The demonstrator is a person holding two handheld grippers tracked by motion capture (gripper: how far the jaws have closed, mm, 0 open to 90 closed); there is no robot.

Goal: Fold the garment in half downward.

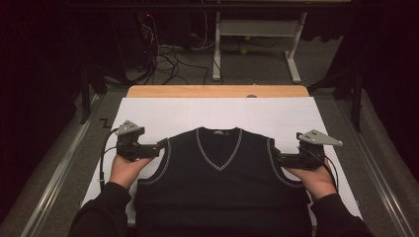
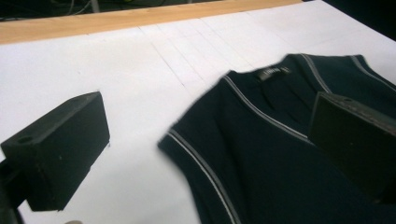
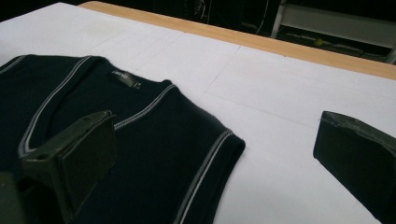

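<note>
On bench, vest (image 1: pixel 217 182) lies flat; your left gripper (image 1: pixel 162 144) and right gripper (image 1: pixel 274 157) flank its shoulders, both wide open, empty.

A small dark neck label (image 2: pixel 272 72) sits inside the back of the collar of the dark sleeveless sweater (image 2: pixel 280 158); it carries pale lettering, but the letters are too small and blurred to read in any view, so no text, brand or number is legible
</note>
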